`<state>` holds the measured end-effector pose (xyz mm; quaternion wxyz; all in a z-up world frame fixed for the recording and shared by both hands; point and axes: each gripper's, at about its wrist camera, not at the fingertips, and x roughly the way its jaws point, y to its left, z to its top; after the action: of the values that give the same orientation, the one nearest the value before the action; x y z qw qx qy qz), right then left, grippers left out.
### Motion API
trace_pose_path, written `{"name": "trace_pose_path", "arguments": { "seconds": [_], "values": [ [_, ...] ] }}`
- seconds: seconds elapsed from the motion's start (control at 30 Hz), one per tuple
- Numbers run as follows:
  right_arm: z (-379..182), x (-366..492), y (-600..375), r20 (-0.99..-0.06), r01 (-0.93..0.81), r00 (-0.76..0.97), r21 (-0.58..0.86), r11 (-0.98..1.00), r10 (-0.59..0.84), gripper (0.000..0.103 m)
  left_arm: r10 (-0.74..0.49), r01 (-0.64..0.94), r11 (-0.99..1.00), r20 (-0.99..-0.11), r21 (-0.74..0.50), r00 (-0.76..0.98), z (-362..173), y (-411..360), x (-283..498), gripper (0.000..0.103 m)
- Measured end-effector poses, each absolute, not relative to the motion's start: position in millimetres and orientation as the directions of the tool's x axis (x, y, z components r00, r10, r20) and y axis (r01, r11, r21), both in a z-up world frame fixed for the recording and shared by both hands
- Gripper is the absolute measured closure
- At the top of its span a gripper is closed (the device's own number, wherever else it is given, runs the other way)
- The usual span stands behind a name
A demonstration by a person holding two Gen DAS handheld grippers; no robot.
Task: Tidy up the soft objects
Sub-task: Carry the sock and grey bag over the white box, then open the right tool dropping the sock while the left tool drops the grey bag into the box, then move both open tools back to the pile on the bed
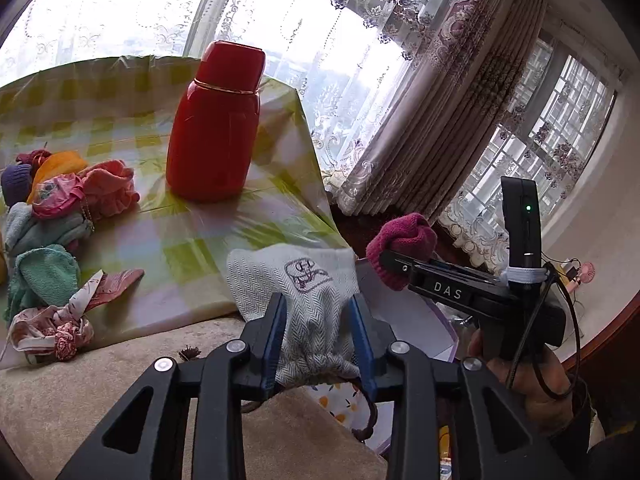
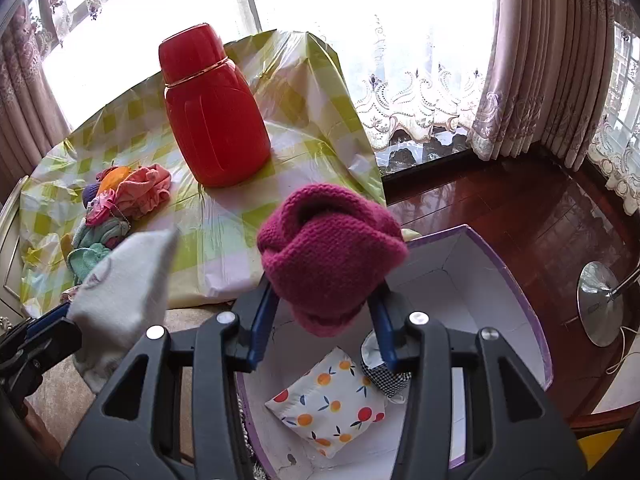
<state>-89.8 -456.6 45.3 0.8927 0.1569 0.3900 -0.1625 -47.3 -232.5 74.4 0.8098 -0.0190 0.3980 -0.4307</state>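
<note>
Left tongs (image 1: 320, 322) are pinching a grey herringbone pouch (image 1: 296, 280) at the desk edge. Right tongs (image 2: 322, 320) are pinching a magenta knit piece (image 2: 330, 248) over a white box w/ purple rim (image 2: 516, 276); an orange-print pillow (image 2: 328, 404) and a checked item (image 2: 384, 372) are seen inside. A red flask (image 2: 216, 112) is stood upright on the green-check plastic cloth (image 1: 132, 104) of the desk, near a heap of soft cloths (image 1: 60, 200). Lace curtains (image 1: 400, 20), dark wood floor (image 2: 500, 200) and a lamp base (image 2: 600, 304) are seen beyond.

You get strong daylight blown out through the window (image 2: 360, 20), glare on the tablecloth (image 2: 224, 232), and fisheye-bent edges.
</note>
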Motion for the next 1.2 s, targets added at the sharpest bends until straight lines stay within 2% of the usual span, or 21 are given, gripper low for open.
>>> {"name": "trace_pose_path", "arguments": {
  "seconds": [0.03, 0.1, 0.63, 0.83, 1.2],
  "values": [
    [44, -90, -459, -0.75, 0.419, 0.639, 0.153, 0.895, -0.171, 0.038, -0.703, 0.683, 0.637, -0.634, -0.359, 0.322, 74, -234, -48, 0.048],
    [45, -92, -462, -0.745, 0.425, 0.644, 0.158, 0.891, -0.175, 0.033, -0.699, 0.679, 0.643, -0.635, -0.354, 0.331, 74, -234, -48, 0.046],
    [44, -83, -442, -0.743, 0.352, 0.66, 0.178, 0.919, -0.109, 0.033, -0.646, 0.571, 0.736, -0.631, -0.364, 0.43, 72, -193, -30, 0.046],
    [46, -74, -418, -0.748, 0.298, 0.66, 0.168, 0.939, -0.075, 0.033, -0.599, 0.463, 0.794, -0.635, -0.394, 0.487, 66, -148, -19, 0.046],
    [34, -44, -342, -0.77, 0.112, 0.63, 0.223, 0.968, 0.105, 0.033, -0.478, 0.228, 0.873, -0.665, -0.431, 0.573, 46, -59, 5, 0.046]
  ]
}}
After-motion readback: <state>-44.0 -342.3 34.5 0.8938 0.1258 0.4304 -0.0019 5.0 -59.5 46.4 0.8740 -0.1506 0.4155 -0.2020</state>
